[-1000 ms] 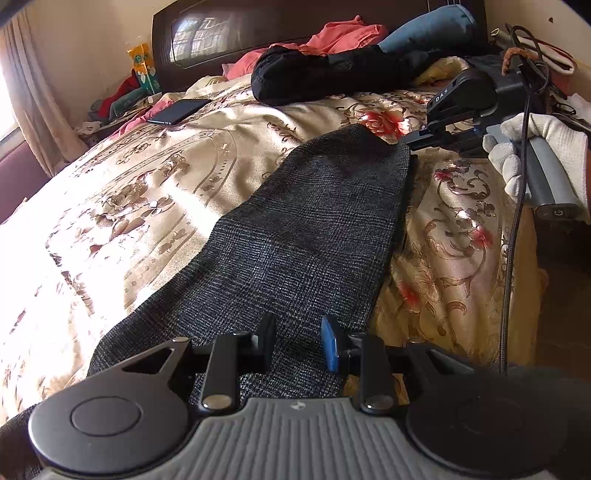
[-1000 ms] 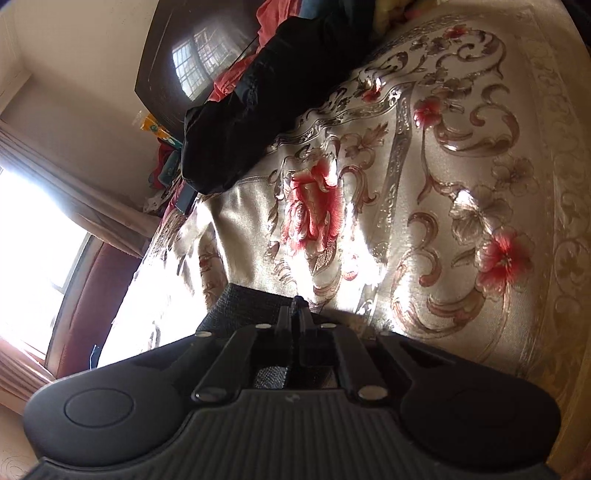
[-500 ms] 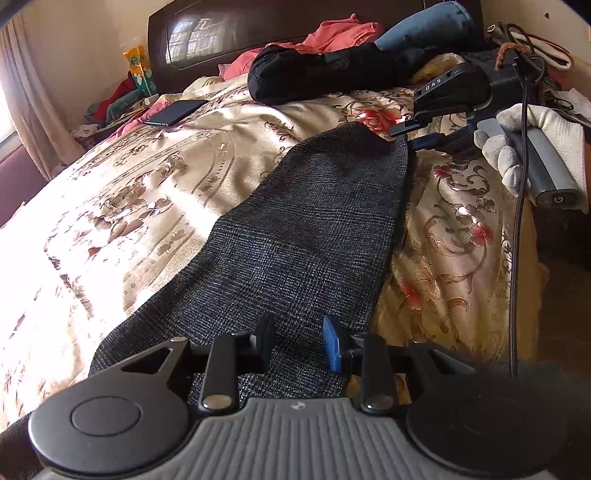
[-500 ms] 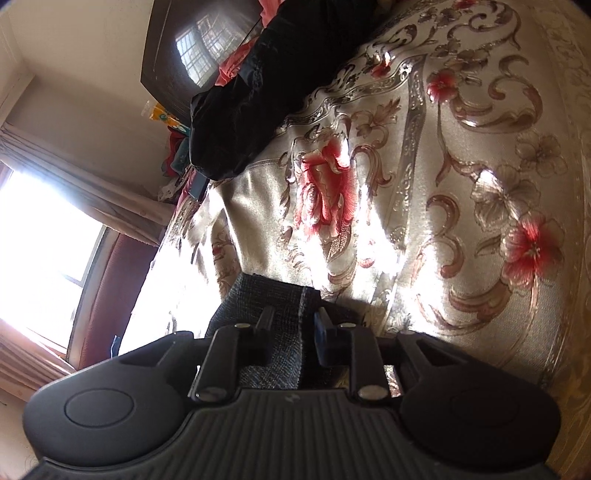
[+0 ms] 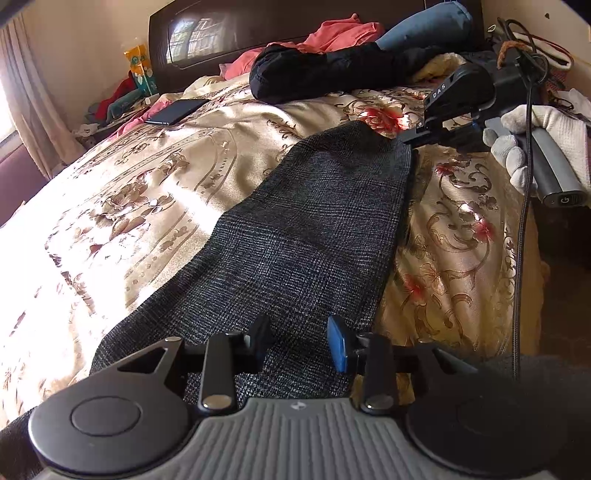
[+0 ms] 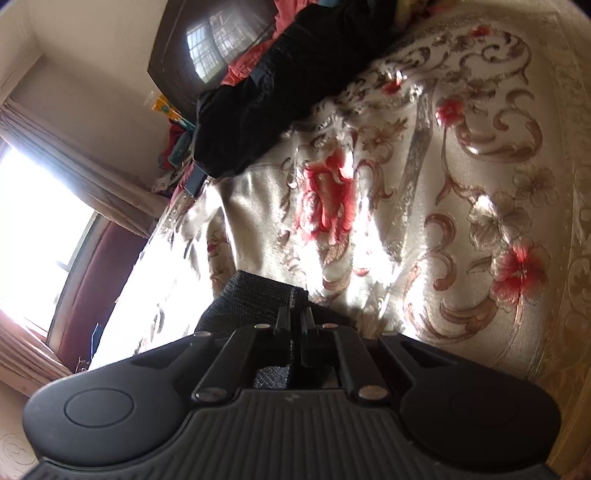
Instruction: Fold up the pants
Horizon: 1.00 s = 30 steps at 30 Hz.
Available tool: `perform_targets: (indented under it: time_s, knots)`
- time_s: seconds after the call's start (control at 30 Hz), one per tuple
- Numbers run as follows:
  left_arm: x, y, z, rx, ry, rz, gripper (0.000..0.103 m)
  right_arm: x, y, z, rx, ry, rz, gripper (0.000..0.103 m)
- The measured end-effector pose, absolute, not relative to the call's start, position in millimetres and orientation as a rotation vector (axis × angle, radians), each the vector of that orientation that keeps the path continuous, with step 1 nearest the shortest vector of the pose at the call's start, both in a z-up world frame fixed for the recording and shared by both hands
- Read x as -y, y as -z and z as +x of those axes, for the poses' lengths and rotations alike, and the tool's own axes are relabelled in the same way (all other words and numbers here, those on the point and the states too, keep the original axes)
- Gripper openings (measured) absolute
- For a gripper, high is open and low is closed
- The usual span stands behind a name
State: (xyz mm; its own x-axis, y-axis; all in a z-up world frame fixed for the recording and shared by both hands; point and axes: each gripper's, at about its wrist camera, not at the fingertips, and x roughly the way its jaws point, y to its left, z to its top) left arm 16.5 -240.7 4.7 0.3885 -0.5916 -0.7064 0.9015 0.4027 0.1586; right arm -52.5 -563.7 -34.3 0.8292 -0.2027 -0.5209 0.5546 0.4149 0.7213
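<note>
Dark grey checked pants [image 5: 303,236] lie lengthwise on the floral bedspread, folded into one long strip. My left gripper [image 5: 300,343] is open and hovers just above the near part of the pants. My right gripper [image 6: 297,317] is shut on the far corner of the pants [image 6: 258,295]. In the left wrist view the right gripper [image 5: 408,142] meets that far right corner, held by a gloved hand [image 5: 524,147].
A black garment [image 5: 325,74] lies across the bed's head end, with pink clothes [image 5: 340,33] and a blue pillow [image 5: 428,22] behind it. A dark phone or tablet [image 5: 177,110] lies at the far left. The bed's right edge [image 5: 532,280] drops to the floor.
My right gripper opened half a second ago and has now shut on the far corner of the pants. The left gripper has stayed put and open.
</note>
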Motion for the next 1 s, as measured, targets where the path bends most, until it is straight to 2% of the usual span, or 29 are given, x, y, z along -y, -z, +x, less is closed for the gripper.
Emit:
perform_targets:
  time_s: [0.2, 0.3, 0.53, 0.6, 0.63, 0.77, 0.83, 1.0]
  knots:
    - [237.8, -4.5, 17.2, -0.615, 1.022, 0.577, 0.049, 557.4, 36.6, -69.3, -0.409, 0.518, 1.062, 0.009]
    - [237.3, -4.5, 16.8, -0.611, 1.024, 0.578, 0.049, 555.1, 38.8, -77.3, -0.418, 0.497, 1.126, 0.018]
    - [236.3, -5.2, 16.1, -0.612, 1.021, 0.567, 0.049, 555.9, 43.3, -53.8, -0.477, 0.502, 1.112, 0.028]
    - [236.0, -5.0, 16.5, -0.613, 1.02, 0.56, 0.049, 557.1, 43.6, -52.9, -0.454, 0.482, 1.14, 0.037]
    - [235.8, -4.7, 16.6, -0.614, 1.02, 0.557, 0.049, 557.5, 43.7, -53.8, -0.445, 0.459, 1.153, 0.037]
    - [234.4, -3.9, 17.0, -0.613, 1.024, 0.546, 0.049, 554.3, 51.6, -61.7, -0.399, 0.383, 1.245, 0.036]
    - [234.6, -3.6, 17.9, -0.614, 1.027, 0.546, 0.049, 552.4, 57.4, -55.7, -0.4, 0.413, 1.22, 0.027]
    - [235.5, -3.2, 19.1, -0.617, 1.024, 0.539, 0.049, 549.5, 77.0, -37.8, -0.259, 0.38, 1.288, 0.016]
